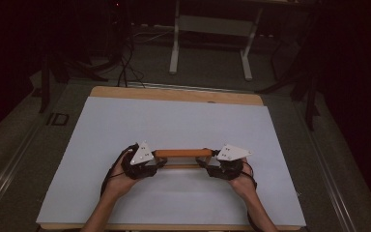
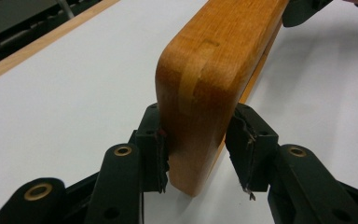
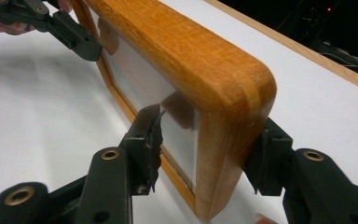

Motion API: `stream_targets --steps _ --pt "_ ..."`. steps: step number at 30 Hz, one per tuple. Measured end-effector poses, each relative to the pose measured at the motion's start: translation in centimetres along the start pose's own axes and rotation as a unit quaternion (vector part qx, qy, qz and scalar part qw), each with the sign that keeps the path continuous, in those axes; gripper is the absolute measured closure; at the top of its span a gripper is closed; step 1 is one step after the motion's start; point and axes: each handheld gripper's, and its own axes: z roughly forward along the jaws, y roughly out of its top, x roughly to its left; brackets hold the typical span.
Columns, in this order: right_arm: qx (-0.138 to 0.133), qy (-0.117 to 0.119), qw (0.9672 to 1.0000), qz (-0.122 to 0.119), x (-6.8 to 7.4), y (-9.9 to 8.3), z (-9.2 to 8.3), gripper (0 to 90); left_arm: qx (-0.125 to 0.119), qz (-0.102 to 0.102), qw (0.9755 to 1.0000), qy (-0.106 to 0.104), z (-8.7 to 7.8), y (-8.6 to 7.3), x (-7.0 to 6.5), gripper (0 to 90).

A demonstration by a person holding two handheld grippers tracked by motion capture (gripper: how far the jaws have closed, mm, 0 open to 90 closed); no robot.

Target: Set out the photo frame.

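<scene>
A wooden picture frame [image 1: 183,153] with a glass front stands on its long edge, low over the white table top [image 1: 174,121], spanning the gap between my two grippers. My left gripper [image 1: 157,162] is shut on the frame's left end [image 2: 200,93], with a jaw on each face. My right gripper [image 1: 207,162] is shut on the right end [image 3: 223,116], one jaw against the glass and the other behind the wood. The left gripper view shows the right gripper [image 2: 303,11] at the far end. The right gripper view shows the left gripper [image 3: 70,30] likewise.
The white top lies on a board with a wooden rim [image 1: 174,94] along the far edge. Beyond it the dark floor holds a white desk frame [image 1: 212,43] and cables [image 1: 125,63]. Both forearms enter from the near edge.
</scene>
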Motion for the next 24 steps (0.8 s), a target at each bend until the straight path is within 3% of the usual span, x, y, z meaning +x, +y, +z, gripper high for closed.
stream_targets --steps 13,18,24 --pt "-0.013 0.019 0.9994 0.027 -0.2 0.3 -0.3 51.3 -0.006 -0.035 0.9983 -0.046 -0.6 0.0 0.8 61.9" --pt "-0.016 0.028 0.9987 0.039 -0.4 0.2 -0.3 51.5 -0.006 -0.056 0.9961 -0.068 -0.7 -0.1 1.3 62.5" --pt "-0.016 0.037 0.9978 0.053 -0.4 0.2 -0.2 51.8 0.0 -0.068 0.9945 -0.08 -0.7 -0.2 1.6 62.6"
